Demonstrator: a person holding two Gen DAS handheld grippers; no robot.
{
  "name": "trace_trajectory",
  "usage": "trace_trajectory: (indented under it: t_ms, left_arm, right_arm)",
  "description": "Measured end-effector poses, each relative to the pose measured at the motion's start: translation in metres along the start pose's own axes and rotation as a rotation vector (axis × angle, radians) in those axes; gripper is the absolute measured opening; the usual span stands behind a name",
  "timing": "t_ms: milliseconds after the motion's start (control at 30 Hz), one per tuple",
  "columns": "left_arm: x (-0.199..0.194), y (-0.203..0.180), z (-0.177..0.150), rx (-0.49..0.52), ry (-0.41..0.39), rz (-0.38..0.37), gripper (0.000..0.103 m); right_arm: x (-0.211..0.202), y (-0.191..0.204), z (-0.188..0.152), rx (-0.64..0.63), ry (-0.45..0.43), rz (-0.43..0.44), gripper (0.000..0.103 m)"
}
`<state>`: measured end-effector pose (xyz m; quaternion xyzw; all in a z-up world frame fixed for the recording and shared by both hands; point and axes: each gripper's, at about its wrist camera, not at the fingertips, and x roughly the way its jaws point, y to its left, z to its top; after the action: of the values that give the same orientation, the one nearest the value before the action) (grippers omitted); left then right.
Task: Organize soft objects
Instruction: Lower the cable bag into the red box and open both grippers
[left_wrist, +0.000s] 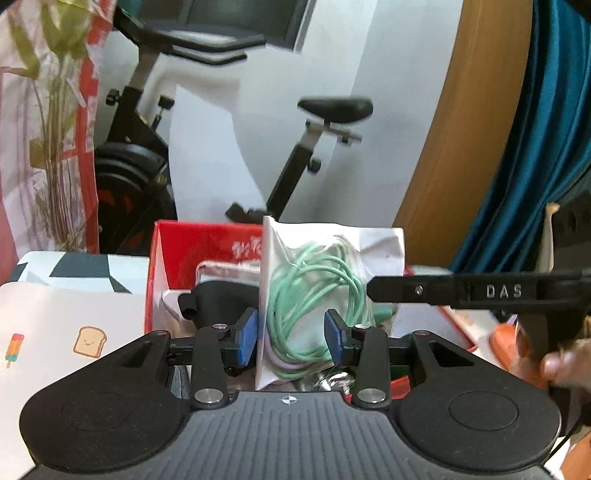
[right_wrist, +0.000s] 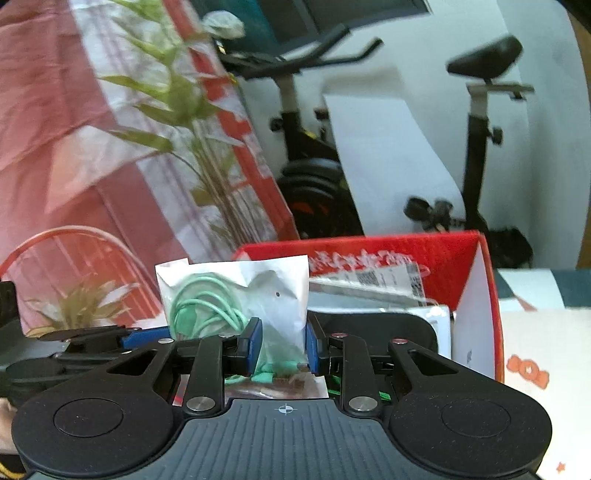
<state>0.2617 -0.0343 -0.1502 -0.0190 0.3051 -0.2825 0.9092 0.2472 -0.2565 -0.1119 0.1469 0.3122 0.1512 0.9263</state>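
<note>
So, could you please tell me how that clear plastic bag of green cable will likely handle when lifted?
The clear plastic bag of coiled green cable looks floppy, since its film creases. It is probably light. Its glossy film may slip.

Blurred: exercise bike (left_wrist: 155, 155) frame and handlebars, detail unreadable | Hidden: contents of red box (right_wrist: 399, 254) behind clear bag of green cable (left_wrist: 314, 291), bag's lower end masked by gripper bodies | Cut off: hand (left_wrist: 565, 365) at right edge | Illegible: box lettering, label print.
</note>
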Motion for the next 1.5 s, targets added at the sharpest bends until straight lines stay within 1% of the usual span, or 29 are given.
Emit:
trace_trajectory:
  t_ms: [133, 267, 467, 767, 833, 900, 933, 1000, 1067, 1133, 1200, 1233, 1300, 1333, 1367, 1400, 1500]
  left_arm:
    - [0.015, 0.006, -0.001, -0.004, 0.046, 0.008, 0.041]
    - [0.018, 0.013, -0.002, -0.013, 0.051, 0.029, 0.041]
    - [0.012, 0.014, 0.003, 0.019, 0.019, 0.082, 0.043]
    - [0.023, 0.011, 0.0, 0.037, 0.043, 0.119, 0.044]
    - [0.022, 0.011, 0.001, 0.035, 0.042, 0.129, 0.049]
    - [0.019, 0.011, 0.003, 0.029, 0.037, 0.131, 0.064]
    - [0.016, 0.01, 0.004, 0.028, 0.032, 0.131, 0.067]
    - [0.013, 0.009, 0.005, 0.031, 0.028, 0.132, 0.075]
    - [0.009, 0.008, 0.006, 0.039, 0.026, 0.138, 0.079]
    - [0.005, 0.006, 0.007, 0.044, 0.018, 0.151, 0.086]
    - [0.0, 0.006, 0.009, 0.039, 0.006, 0.163, 0.094]
    - [-0.003, 0.005, 0.011, 0.032, 0.004, 0.169, 0.095]
    - [-0.008, 0.006, 0.015, 0.015, -0.002, 0.176, 0.097]
    - [-0.011, 0.005, 0.017, 0.012, -0.006, 0.183, 0.098]
    - [-0.014, 0.004, 0.019, 0.012, -0.012, 0.192, 0.1]
    - [-0.017, 0.003, 0.02, 0.016, -0.017, 0.202, 0.102]
    - [-0.025, -0.003, 0.024, 0.029, -0.025, 0.231, 0.103]
  right_arm:
    - [0.015, -0.011, -0.007, 0.032, 0.043, -0.059, 0.023]
    - [0.025, -0.02, -0.013, 0.047, 0.079, -0.105, 0.022]
    - [0.04, -0.026, -0.017, 0.007, 0.152, -0.188, 0.023]
    - [0.058, -0.02, -0.019, -0.109, 0.219, -0.242, 0.024]
    - [0.06, -0.02, -0.019, -0.117, 0.227, -0.252, 0.026]
    - [0.061, -0.019, -0.018, -0.122, 0.227, -0.267, 0.028]
    - [0.06, -0.02, -0.018, -0.123, 0.225, -0.273, 0.03]
    - [0.059, -0.02, -0.017, -0.127, 0.219, -0.294, 0.038]
    - [0.055, -0.019, -0.017, -0.133, 0.207, -0.306, 0.043]
    - [0.05, -0.018, -0.015, -0.139, 0.199, -0.322, 0.051]
    - [0.044, -0.016, -0.012, -0.148, 0.183, -0.337, 0.066]
    - [0.039, -0.015, -0.011, -0.151, 0.171, -0.341, 0.07]
    - [0.032, -0.013, -0.007, -0.156, 0.149, -0.353, 0.087]
    - [0.028, -0.011, -0.005, -0.158, 0.139, -0.355, 0.091]
    - [0.023, -0.009, -0.004, -0.159, 0.129, -0.355, 0.098]
    - [0.02, -0.007, -0.003, -0.16, 0.122, -0.353, 0.101]
    - [0.009, -0.001, 0.001, -0.158, 0.103, -0.35, 0.102]
